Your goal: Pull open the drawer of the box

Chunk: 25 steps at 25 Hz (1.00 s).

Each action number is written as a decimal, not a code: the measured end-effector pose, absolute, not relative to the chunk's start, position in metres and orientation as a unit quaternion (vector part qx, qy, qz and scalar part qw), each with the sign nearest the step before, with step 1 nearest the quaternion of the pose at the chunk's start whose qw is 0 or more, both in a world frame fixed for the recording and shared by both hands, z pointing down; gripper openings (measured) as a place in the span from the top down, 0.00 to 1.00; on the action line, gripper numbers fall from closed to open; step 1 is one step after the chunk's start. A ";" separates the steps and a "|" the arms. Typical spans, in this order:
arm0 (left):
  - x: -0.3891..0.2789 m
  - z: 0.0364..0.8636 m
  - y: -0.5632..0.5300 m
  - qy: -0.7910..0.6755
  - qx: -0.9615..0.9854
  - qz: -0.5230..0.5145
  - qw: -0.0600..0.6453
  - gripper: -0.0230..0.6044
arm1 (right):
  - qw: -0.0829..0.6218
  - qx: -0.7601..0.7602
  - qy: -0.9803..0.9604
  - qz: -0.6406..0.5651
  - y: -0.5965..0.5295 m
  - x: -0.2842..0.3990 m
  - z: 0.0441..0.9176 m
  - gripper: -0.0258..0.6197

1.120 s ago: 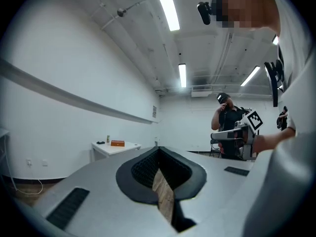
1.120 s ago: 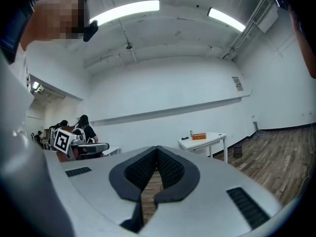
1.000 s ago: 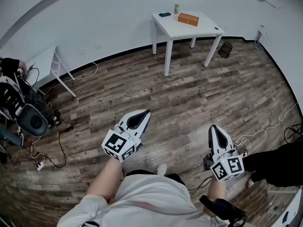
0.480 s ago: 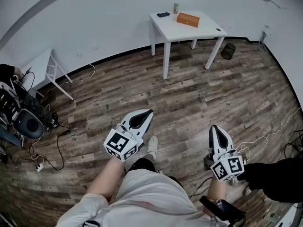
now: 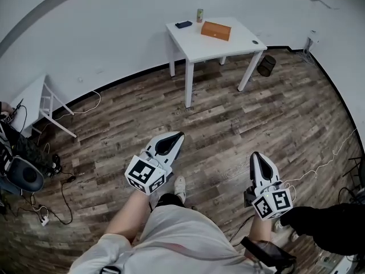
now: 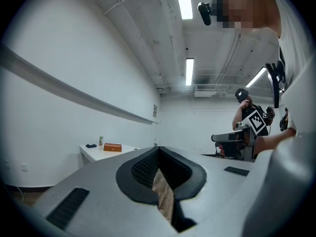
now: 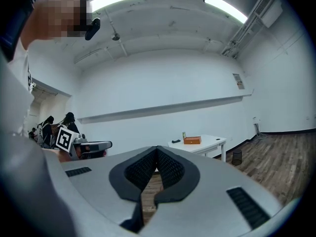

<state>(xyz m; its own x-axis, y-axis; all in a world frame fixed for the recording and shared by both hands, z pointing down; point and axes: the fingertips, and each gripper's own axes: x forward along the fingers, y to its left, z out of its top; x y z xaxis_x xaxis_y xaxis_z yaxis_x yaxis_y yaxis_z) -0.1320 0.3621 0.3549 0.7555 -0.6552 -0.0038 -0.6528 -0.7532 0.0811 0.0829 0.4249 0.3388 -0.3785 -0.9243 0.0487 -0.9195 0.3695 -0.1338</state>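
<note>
Wood-grain planks in grey-brown make up the floor [image 5: 274, 113], which fills most of the head view, and a plain white wall [image 5: 114, 27] curves across the top. A white four-legged surface [image 5: 239, 41] stands against that wall at upper centre, and a second white table [image 5: 31, 96] shows at the left edge above a tangle of cables [image 5: 57, 187].

Low in the frame, the left hand-held gripper [image 5: 175, 136] sits at lower centre and the right hand-held gripper [image 5: 256, 155] at lower right. Both point up the frame toward the surface. Each is clenched, its pads meeting at the tip with nothing between them.

The orange-brown box [image 5: 216, 30] lies flat on the surface near its far edge. Its long axis runs from upper left to lower right in the head view. It is too small to tell which face is its front. It is well apart from both hand-held grippers, up the frame from them with bare floor between, and each gripper view shows it far off beyond the tips.

A black bin [image 5: 265, 65] stands on the floor by the surface's right leg. A green can [image 5: 199, 15] and a dark flat item [image 5: 183, 24] sit to the left of the box.
</note>
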 end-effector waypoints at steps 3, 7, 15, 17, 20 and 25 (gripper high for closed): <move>-0.136 0.349 0.311 -0.351 0.936 -0.013 0.027 0.95 | 0.019 -0.558 0.827 -0.067 0.373 0.079 0.334 0.97; -0.145 0.344 0.248 -0.354 0.935 -0.012 0.021 0.95 | 0.025 -0.564 0.823 -0.063 0.308 0.078 0.331 0.97; -0.143 0.350 0.164 -0.351 0.936 -0.007 0.034 0.95 | 0.028 -0.563 0.823 -0.075 0.225 0.078 0.337 0.97; -0.136 0.353 0.148 -0.348 0.937 -0.004 0.039 0.95 | 0.026 -0.561 0.824 -0.079 0.207 0.081 0.341 0.97; -0.127 0.359 0.120 -0.352 0.935 -0.003 0.043 0.95 | 0.025 -0.555 0.827 -0.084 0.175 0.089 0.348 0.97; -0.105 0.369 0.053 -0.369 0.929 -0.003 0.045 0.95 | 0.030 -0.542 0.835 -0.084 0.099 0.115 0.356 0.97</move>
<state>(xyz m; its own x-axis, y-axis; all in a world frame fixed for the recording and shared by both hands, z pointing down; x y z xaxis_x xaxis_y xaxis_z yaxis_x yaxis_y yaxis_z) -0.1053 0.0533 0.3691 0.7283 -0.6847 0.0282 -0.6842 -0.7243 0.0850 0.1145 0.0992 0.3559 -0.4099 -0.9112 0.0409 -0.9011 0.3976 -0.1728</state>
